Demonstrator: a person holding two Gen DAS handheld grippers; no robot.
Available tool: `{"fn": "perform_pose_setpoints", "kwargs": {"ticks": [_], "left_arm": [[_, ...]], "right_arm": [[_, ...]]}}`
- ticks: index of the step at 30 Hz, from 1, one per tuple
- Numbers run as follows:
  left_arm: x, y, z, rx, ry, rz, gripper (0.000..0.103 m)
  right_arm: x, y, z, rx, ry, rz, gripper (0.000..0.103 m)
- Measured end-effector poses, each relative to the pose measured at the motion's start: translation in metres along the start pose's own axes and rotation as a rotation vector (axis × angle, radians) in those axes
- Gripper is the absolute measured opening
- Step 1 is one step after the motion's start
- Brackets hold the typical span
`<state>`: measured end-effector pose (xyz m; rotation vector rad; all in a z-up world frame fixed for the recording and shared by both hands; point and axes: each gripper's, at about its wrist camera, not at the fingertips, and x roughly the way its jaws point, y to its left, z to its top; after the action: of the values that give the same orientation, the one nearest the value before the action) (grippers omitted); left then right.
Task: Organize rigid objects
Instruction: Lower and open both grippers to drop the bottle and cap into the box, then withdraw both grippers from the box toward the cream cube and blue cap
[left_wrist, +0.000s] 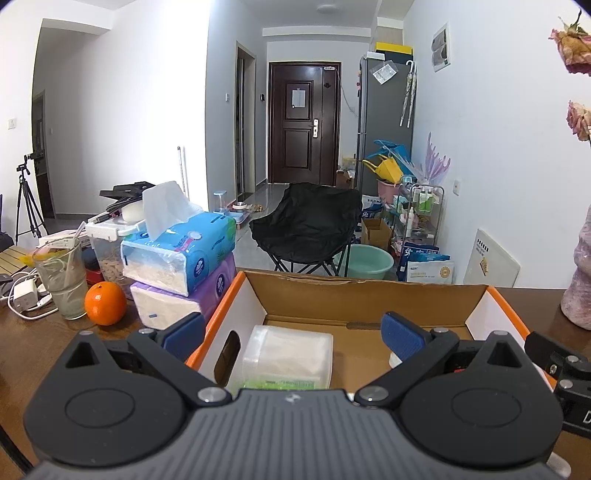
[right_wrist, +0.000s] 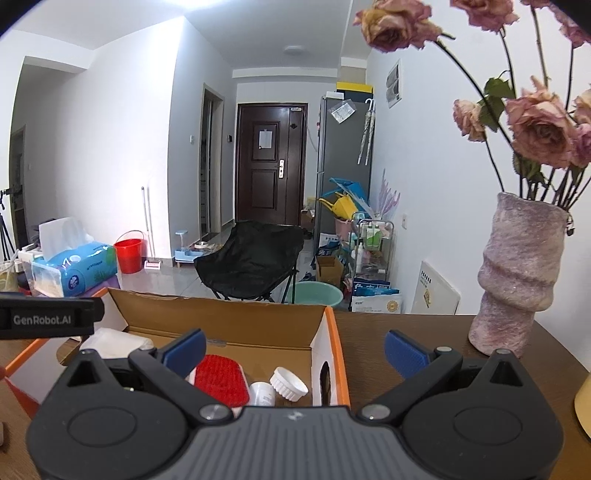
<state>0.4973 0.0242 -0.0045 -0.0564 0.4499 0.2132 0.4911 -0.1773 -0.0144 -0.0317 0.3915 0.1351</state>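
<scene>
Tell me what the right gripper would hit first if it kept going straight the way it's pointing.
Probably the right end wall of the orange-edged cardboard box: the open right gripper straddles it. Beyond that wall the brown wooden table looks free, with the mottled pink ceramic vase off to its right. Depth is unclear.

Box open above (tissue packs crowd its left).
</scene>
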Motion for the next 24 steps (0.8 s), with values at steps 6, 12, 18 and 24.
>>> {"fn": "perform_pose_setpoints", "kwargs": {"ticks": [6,12,18,24], "left_arm": [[-0.025,0.007,-0.01,-0.003,-0.002,-0.005,0.103],[-0.051,0.019,-0.022,0.001,-0.003,-0.009,0.103],[-0.077,0.034,-0.036,0.013,0.006,-0.011,0.103],[-0.096,0.055,-0.05,0.013,0.028,-0.002,0.103]], "right_arm": [[-0.027,0.004,-0.006,0.001,-0.017,-0.003,0.103],[-0.058,0.007,-0.016,0.009,-0.024,-0.006,0.103],[-0.09,0.012,-0.028,0.019,-0.021,-0.01,0.103],[-0.114,0.02,-0.043,0.019,-0.009,-0.019,0.103]]}}
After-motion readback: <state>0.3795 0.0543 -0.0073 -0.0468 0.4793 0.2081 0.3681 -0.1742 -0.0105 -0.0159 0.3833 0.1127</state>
